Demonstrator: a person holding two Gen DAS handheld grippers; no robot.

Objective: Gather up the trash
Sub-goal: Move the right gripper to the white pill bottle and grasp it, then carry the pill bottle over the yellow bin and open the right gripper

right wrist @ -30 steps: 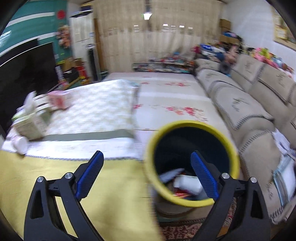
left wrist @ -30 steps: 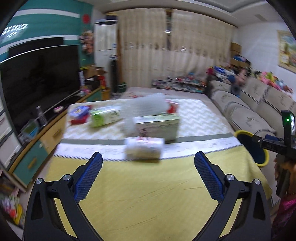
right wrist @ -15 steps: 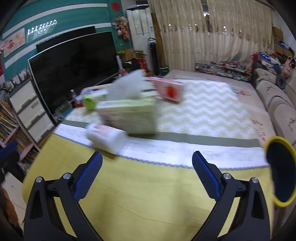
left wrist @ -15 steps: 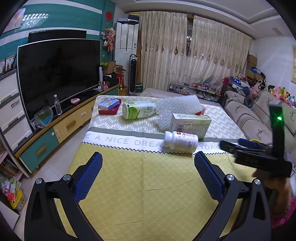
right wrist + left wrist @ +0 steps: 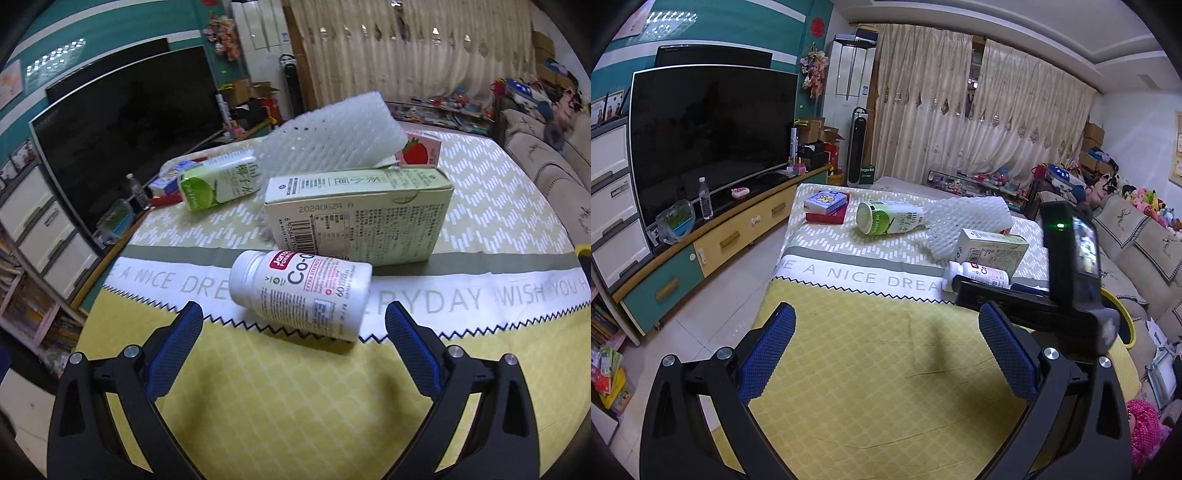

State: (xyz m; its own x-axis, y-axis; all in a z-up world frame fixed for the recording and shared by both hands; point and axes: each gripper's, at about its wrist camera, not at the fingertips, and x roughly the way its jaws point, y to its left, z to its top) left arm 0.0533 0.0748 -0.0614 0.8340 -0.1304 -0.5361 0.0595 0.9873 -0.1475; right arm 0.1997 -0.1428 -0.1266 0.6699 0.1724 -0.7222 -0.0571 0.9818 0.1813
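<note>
Right wrist view: right tongs [image 5: 293,325] gaped empty just short of the pill bottle [image 5: 301,293]; left tongs [image 5: 886,345] idled open. Next, probably straddle it and squeeze.

The right gripper [image 5: 293,325] hangs wide apart over bare yellow cloth [image 5: 295,406], with nothing between its fingers and a white pill bottle [image 5: 301,293] lying on its side just ahead. Directly behind the bottle, touching or nearly so, a pale green box [image 5: 356,218] blocks the way further in. White foam netting [image 5: 332,136] leans behind the box, and a green carton [image 5: 218,182] lies to the left, apart from the bottle. Open cloth flanks the bottle on both sides. The left gripper [image 5: 886,347], also spread wide, has clear cloth ahead; the right gripper's black body [image 5: 1034,306] crosses its right side.
</note>
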